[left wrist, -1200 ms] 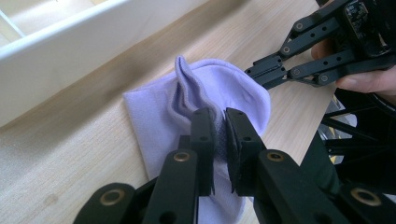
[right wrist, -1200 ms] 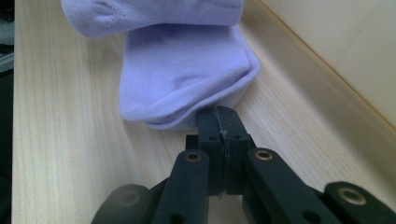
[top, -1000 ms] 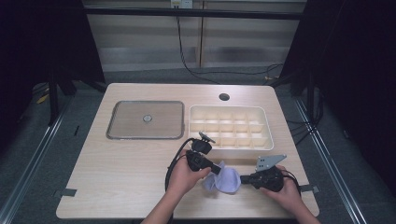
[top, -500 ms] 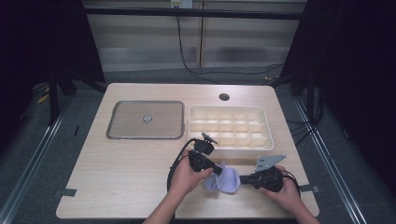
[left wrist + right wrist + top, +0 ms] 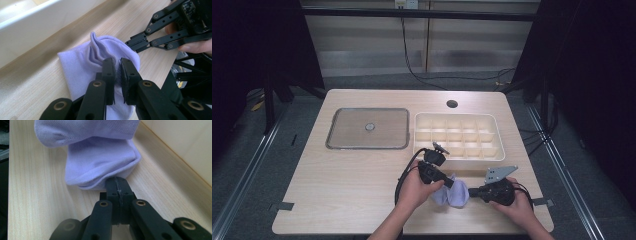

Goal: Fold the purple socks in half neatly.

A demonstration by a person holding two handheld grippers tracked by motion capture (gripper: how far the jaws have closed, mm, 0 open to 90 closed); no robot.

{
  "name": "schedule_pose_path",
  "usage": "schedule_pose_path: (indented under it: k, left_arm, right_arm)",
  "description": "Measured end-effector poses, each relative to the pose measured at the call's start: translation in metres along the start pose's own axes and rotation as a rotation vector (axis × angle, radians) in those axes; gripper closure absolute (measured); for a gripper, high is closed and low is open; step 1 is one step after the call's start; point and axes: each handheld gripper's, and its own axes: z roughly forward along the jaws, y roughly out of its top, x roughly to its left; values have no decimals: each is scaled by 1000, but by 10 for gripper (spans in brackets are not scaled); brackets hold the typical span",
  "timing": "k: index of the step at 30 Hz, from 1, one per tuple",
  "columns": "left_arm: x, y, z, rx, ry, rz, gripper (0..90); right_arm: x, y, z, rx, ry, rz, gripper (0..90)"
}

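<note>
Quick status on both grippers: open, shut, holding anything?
Left gripper: shut on a fold of the lilac sock.
Right gripper: shut on the sock's edge.

Lilac sock [image 5: 82, 65] soft knit cloth; table [image 5: 352, 180] matt wood-grain.

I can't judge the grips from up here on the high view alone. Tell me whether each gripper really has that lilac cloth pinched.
Observer: The left gripper is shut on the lilac cloth; its view shows a fold of fabric squeezed between the pads.
Operator: Now the right one.
Observer: The right gripper is shut too, jaws pressed together, nipping the cloth's lower folded edge.
Operator: Say how the cloth lies.
Observer: Bunched and doubled over, its lower layers resting on the wooden table, beside the white tray's wall.
</note>
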Motion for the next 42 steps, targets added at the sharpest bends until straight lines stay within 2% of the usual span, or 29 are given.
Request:
schedule_pose_path:
  k: [17,39,42]
  left_arm:
    - [-7,5,11,14,-3,13,824]
    - [-9,8,22,25,-5,0,821]
    - [-10,8,23,30,-1,14,820]
  right_arm:
    - [0,0,0,-2,8,3,898]
    - [0,0,1,-3,11,6,899]
    - [1,0,1,-3,13,8,899]
